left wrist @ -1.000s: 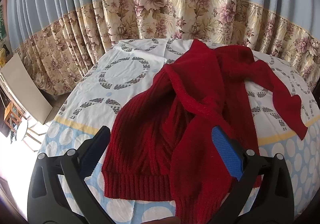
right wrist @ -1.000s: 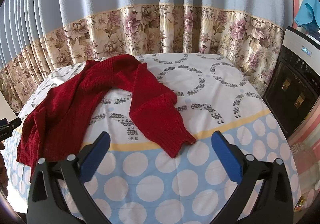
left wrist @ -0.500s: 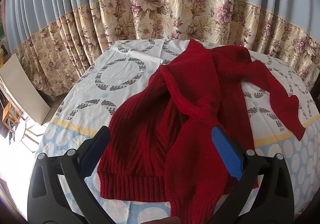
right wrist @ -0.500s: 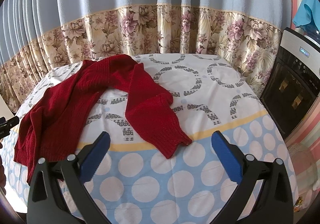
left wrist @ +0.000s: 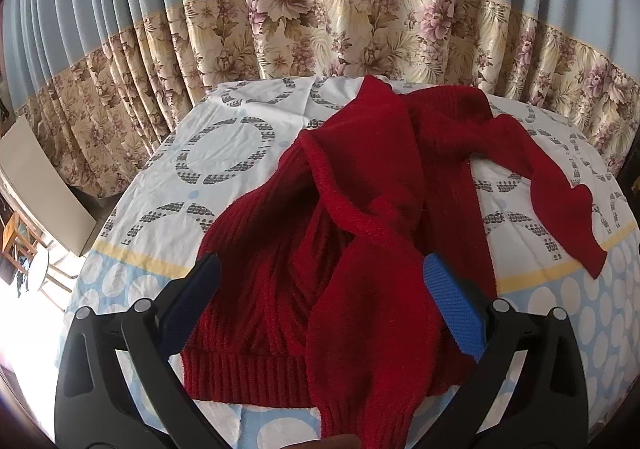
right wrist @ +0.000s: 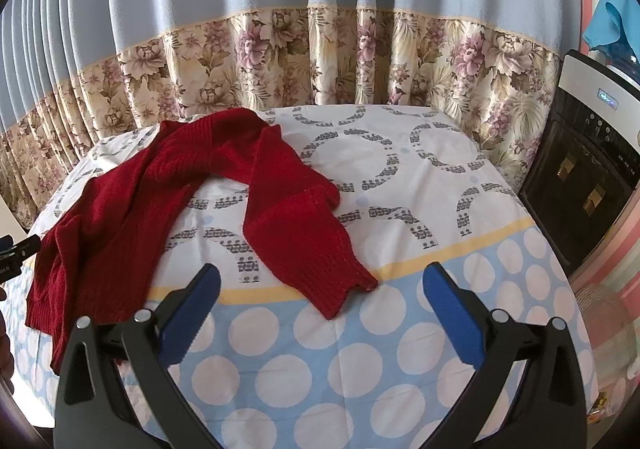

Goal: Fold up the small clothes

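Observation:
A small red knit sweater (left wrist: 360,233) lies crumpled on the table, one sleeve folded across its body toward the near edge, the other sleeve (right wrist: 304,233) stretched out to the right. My left gripper (left wrist: 320,281) is open and empty, hovering over the sweater's ribbed hem (left wrist: 248,377). My right gripper (right wrist: 320,289) is open and empty, just above the right sleeve's cuff (right wrist: 344,289). The sweater's body shows at the left of the right wrist view (right wrist: 120,217).
The table wears a white and light-blue cloth (right wrist: 400,349) with circles and dots. Floral and blue curtains (left wrist: 360,29) hang behind it. A dark appliance (right wrist: 584,177) stands off the table's right edge. A board (left wrist: 36,185) leans at the left.
Both grippers have moved slightly forward and lower toward the sweater; the garment itself has not moved. Both stay open.

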A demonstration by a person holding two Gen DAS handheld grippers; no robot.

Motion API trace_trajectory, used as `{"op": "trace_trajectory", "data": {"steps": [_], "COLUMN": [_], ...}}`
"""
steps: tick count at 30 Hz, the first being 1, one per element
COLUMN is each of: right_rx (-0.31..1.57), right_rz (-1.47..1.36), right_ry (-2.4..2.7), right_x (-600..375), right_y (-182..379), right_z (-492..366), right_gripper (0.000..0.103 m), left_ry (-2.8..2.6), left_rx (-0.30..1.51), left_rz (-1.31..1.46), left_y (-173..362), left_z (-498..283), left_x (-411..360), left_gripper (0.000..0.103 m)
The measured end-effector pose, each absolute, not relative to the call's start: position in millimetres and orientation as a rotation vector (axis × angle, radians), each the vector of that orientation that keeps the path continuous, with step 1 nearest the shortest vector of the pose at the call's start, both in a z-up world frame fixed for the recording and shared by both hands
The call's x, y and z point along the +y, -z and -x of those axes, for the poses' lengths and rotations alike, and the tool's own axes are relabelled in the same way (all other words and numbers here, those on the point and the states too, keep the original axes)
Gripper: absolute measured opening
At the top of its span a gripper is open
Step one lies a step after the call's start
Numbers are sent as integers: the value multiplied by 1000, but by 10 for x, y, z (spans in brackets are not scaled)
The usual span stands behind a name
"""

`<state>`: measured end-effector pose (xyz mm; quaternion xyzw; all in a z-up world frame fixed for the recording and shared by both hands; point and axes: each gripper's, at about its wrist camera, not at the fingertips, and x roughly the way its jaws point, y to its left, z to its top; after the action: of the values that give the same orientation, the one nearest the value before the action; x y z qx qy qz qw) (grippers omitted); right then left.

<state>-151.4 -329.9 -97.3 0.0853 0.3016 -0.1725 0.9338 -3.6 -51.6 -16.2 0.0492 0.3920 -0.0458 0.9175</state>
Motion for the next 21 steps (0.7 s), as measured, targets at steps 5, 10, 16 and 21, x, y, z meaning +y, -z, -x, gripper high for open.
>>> {"op": "trace_trajectory", "data": {"steps": [5, 10, 16, 21], "right_rx": [616, 610, 613, 619], "right_rz": [-179, -182, -181, -181], "right_ry": [351, 344, 344, 343], "right_x": [-3312, -3318, -3316, -3322], "right_y": [1000, 1016, 1015, 1009], "right_z": [1485, 1464, 1466, 1436], "right_gripper": [101, 101, 101, 101], "left_ry": [86, 90, 108, 145], "left_rx": [817, 822, 824, 818], "left_rz": [-106, -108, -89, -68], "left_y": [188, 201, 209, 192], "left_z": [40, 47, 44, 41], "left_x": [-548, -576, -605, -666], "left_gripper": [100, 100, 100, 100]}}
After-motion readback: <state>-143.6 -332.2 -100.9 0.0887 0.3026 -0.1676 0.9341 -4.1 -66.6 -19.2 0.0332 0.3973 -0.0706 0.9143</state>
